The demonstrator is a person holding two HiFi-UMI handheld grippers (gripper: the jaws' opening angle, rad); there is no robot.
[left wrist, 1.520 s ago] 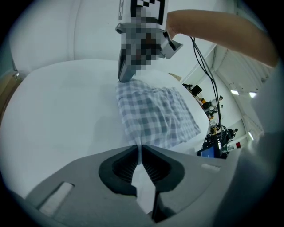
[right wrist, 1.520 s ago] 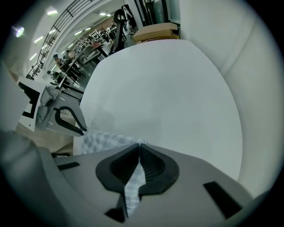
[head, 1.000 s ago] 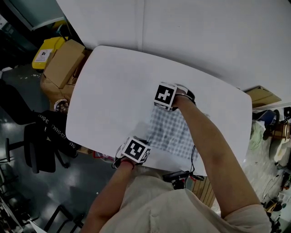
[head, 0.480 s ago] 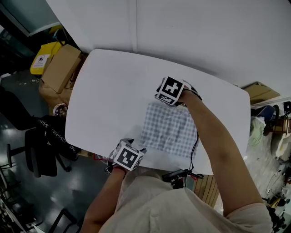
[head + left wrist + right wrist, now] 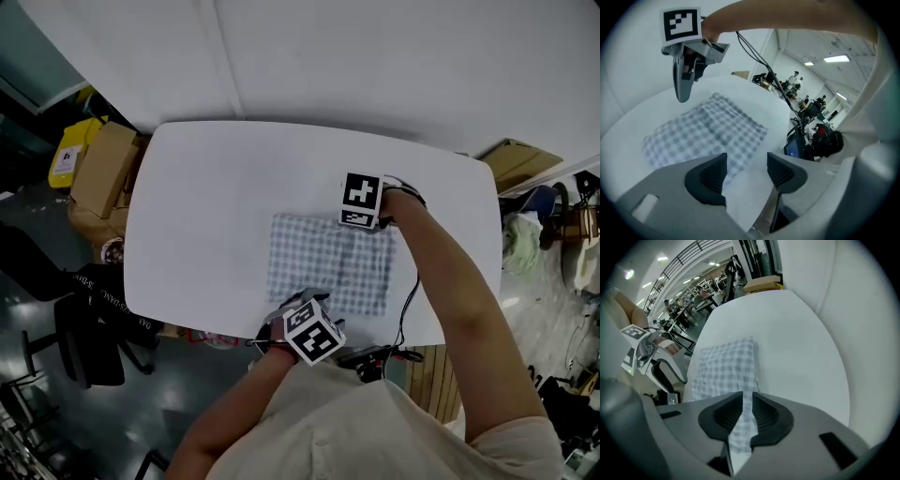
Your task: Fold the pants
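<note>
The pants (image 5: pixel 323 267) are a blue-and-white checked cloth, folded into a flat rectangle on the white table (image 5: pixel 206 206). My left gripper (image 5: pixel 292 314) hovers at the cloth's near edge. Its jaws (image 5: pixel 746 171) have just opened and stand open with nothing between them; the pants (image 5: pixel 708 126) lie beyond them. My right gripper (image 5: pixel 368 221) is over the far right corner of the cloth. Its jaws (image 5: pixel 746 416) have just been closing to a narrow gap, through which the edge of the pants (image 5: pixel 724 369) shows, lying flat below. The right gripper (image 5: pixel 683 84) points down at the cloth.
Cardboard boxes (image 5: pixel 98 169) and a yellow box (image 5: pixel 66 155) stand left of the table, with a black chair (image 5: pixel 84 328) below them. A white wall rises behind. Clutter (image 5: pixel 525 244) sits at the right. A cable (image 5: pixel 408 309) hangs from the right arm.
Both grippers have left the cloth's left corners and moved right along it. The left gripper's hold is gone. The pants lie flat; the head view has shifted.
</note>
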